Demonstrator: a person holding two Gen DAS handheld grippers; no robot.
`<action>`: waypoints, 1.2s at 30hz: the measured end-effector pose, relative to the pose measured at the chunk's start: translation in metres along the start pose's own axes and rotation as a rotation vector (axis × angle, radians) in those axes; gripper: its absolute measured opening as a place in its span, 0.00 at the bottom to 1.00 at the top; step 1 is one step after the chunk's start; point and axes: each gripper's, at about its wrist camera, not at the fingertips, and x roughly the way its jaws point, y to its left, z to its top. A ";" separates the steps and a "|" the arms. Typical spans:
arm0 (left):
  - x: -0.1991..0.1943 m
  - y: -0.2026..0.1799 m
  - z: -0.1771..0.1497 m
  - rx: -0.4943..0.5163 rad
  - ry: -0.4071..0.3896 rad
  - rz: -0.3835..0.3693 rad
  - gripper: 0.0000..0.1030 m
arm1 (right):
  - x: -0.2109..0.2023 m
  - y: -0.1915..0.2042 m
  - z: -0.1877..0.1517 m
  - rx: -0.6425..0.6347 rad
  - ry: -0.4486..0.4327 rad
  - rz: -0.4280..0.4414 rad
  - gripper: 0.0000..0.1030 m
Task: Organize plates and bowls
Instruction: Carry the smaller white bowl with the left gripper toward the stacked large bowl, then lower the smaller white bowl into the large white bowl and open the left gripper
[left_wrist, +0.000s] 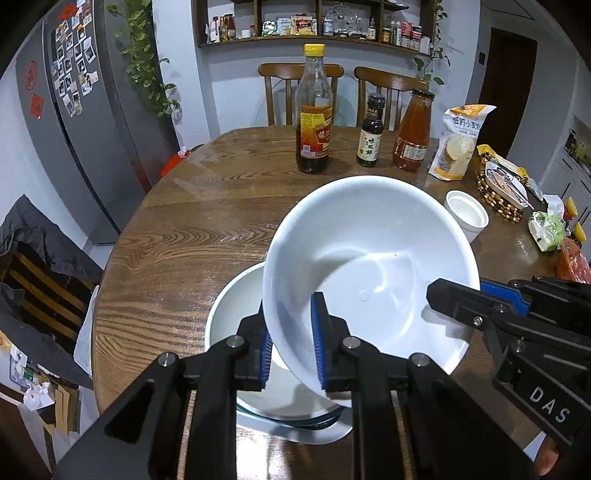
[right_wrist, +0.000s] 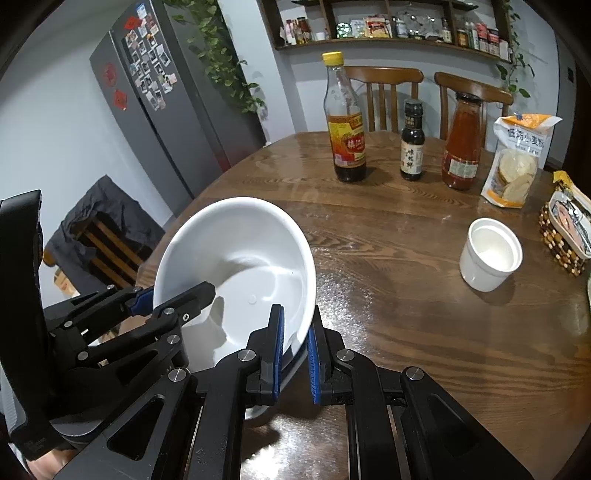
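Left tool (left_wrist: 291, 350) and right tool (right_wrist: 295, 354) each pinch the tilted bowl's (left_wrist: 369, 258) rim.

1. White bowl (right_wrist: 236, 266), tilted, held above wooden table (right_wrist: 406, 295) at its near left edge.
2. Right gripper (right_wrist: 295, 354) clamped on bowl's near rim, one blue pad inside, one outside.
3. Left gripper (right_wrist: 173, 299) gripping bowl's left rim, entering from the left.
4. White cup (right_wrist: 489, 258) upright on table, well right of bowl.
5. Vinegar bottle (right_wrist: 345, 122), small dark bottle (right_wrist: 412, 142) and red sauce bottle (right_wrist: 463, 142) lined along the far side.
6. Flour bag (right_wrist: 517, 158) just beside sauce bottle.
7. Grey fridge (right_wrist: 155, 110) with photo magnets at left; two chairs (right_wrist: 424, 96) behind table.
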 end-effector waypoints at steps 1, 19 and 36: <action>0.001 0.002 -0.001 -0.003 0.002 0.005 0.17 | 0.002 0.002 0.000 -0.002 0.005 0.004 0.13; 0.029 0.039 -0.025 -0.063 0.107 0.087 0.17 | 0.058 0.032 -0.011 -0.022 0.167 0.073 0.14; 0.034 0.039 -0.029 -0.033 0.098 0.129 0.20 | 0.065 0.040 -0.016 -0.060 0.180 0.000 0.14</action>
